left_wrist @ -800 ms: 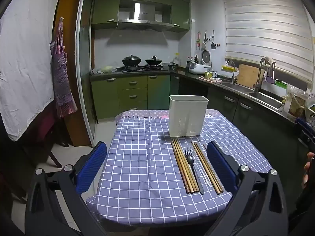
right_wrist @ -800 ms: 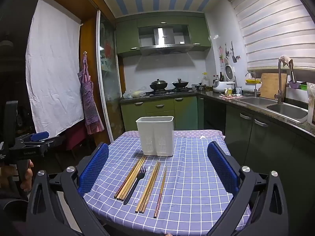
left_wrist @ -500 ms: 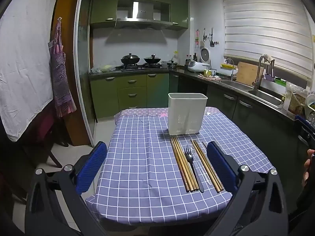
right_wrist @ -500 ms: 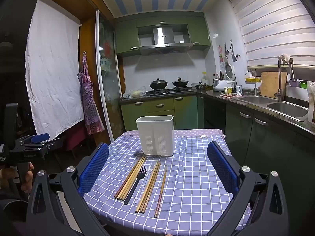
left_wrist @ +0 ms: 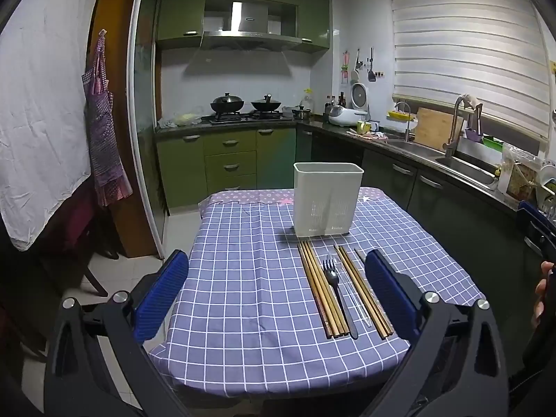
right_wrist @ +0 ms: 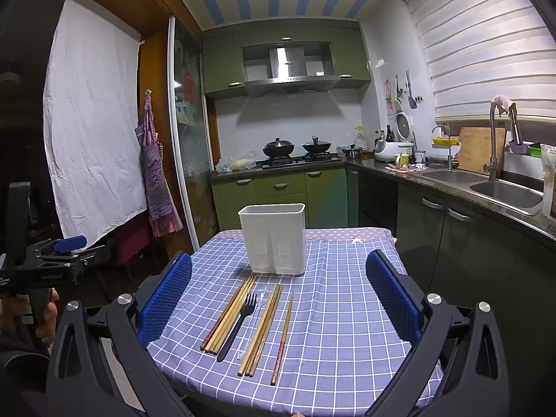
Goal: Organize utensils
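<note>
1. The white caddy (right_wrist: 272, 239) stands upright on the checked surface (right_wrist: 347, 312); every utensil lies flat just in front of it, none inside.
2. In front of the caddy lie a bundle of bamboo chopsticks (right_wrist: 229, 312), a black fork (right_wrist: 238, 323), a clear spoon (right_wrist: 257, 307), more chopsticks (right_wrist: 262, 326) and 1 chopstick (right_wrist: 283, 333) alone.
3. All look light, stiff and thin; the smooth sticks probably roll. Pinching mid-shaft seems safest.
4. The right gripper (right_wrist: 278, 299) has its jaws spread wide and empty, utensils between and below them.
5. The left gripper (left_wrist: 278, 295) is likewise wide apart, holding nothing, the caddy ahead.
</note>
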Demonstrator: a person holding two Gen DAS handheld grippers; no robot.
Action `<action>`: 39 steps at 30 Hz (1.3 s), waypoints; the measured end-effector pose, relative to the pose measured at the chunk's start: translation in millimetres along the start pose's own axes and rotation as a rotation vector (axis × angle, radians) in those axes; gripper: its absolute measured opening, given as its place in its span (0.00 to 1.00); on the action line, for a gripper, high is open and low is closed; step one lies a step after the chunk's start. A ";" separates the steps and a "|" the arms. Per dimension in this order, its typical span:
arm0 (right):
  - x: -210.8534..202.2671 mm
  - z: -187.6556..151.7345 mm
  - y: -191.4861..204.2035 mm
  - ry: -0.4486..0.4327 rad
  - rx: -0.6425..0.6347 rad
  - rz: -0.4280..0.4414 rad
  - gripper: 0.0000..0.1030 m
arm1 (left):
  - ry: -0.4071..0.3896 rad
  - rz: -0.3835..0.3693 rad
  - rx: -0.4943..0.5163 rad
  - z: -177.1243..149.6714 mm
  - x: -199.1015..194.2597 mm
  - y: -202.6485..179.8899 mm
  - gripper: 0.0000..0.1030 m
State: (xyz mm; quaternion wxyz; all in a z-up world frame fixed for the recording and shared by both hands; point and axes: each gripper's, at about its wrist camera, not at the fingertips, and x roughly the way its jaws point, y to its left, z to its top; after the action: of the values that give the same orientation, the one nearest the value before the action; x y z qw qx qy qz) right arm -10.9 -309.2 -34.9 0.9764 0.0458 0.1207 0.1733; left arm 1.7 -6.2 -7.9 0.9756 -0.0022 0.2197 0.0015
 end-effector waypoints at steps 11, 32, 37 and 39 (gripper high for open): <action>1.5 1.8 1.0 0.011 -0.006 -0.006 0.96 | 0.003 -0.002 0.002 -2.3 0.8 -3.8 0.94; 5.1 -1.6 4.7 0.021 -0.005 -0.007 0.96 | 0.019 -0.003 0.002 -4.9 2.7 -5.7 0.94; 5.7 -1.4 4.6 0.022 -0.003 -0.006 0.96 | 0.023 -0.005 0.002 -5.7 3.2 -6.2 0.94; 6.0 -1.6 4.4 0.022 -0.004 -0.006 0.96 | 0.026 -0.006 0.003 -6.5 3.1 -7.5 0.94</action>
State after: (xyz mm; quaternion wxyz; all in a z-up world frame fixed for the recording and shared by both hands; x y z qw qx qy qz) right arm -7.3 -302.9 -37.1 0.9756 0.0418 0.1312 0.1713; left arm 1.7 -13.7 -15.2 0.9726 -0.0015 0.2325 -0.0020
